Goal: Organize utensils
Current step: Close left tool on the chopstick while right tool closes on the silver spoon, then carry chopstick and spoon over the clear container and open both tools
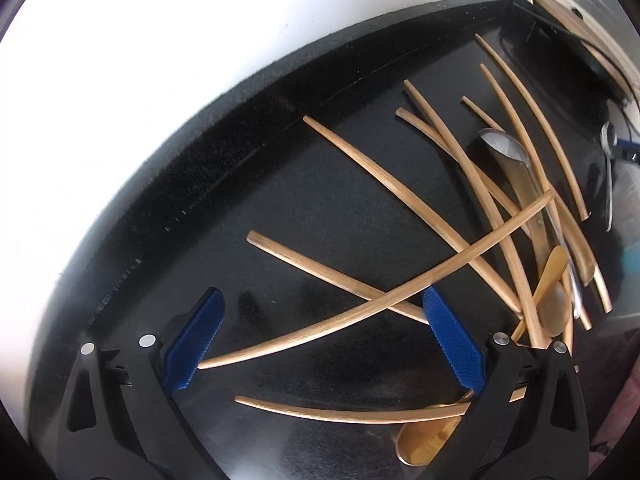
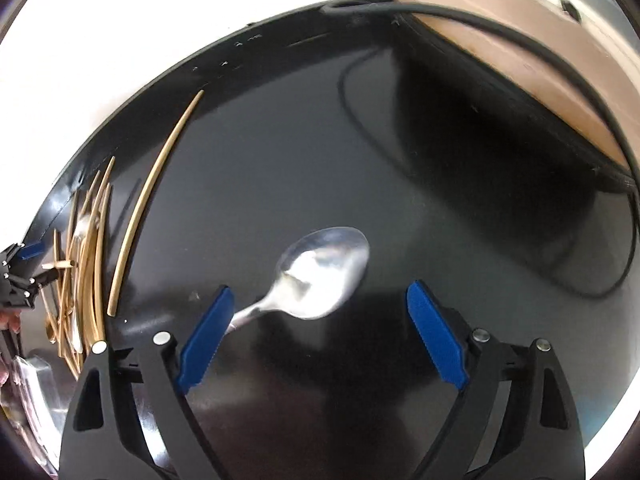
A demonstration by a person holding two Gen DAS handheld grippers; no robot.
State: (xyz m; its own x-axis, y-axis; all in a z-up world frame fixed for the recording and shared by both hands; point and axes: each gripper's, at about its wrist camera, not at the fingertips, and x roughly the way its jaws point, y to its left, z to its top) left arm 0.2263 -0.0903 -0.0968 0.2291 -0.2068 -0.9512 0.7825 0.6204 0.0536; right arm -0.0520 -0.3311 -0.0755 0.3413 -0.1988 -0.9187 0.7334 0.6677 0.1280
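Several wooden chopsticks (image 1: 360, 184) lie scattered and crossed on a black tabletop (image 1: 280, 208). A steel spoon (image 1: 506, 148) and a golden spoon (image 1: 554, 300) lie among them at the right. My left gripper (image 1: 324, 336) is open, its blue pads astride one long chopstick (image 1: 360, 300). Another golden spoon (image 1: 424, 440) lies under its right finger. In the right wrist view a silver spoon (image 2: 320, 272) lies on the table, its handle running under my left pad (image 2: 208, 336). My right gripper (image 2: 320, 336) is open above it. The chopstick pile (image 2: 88, 264) is at the far left.
A brown cardboard box (image 2: 520, 52) stands at the table's back right, with a black cable (image 2: 500, 28) across it. A white wall borders the table's far edge. The left gripper (image 2: 16, 276) shows at the left edge of the right wrist view.
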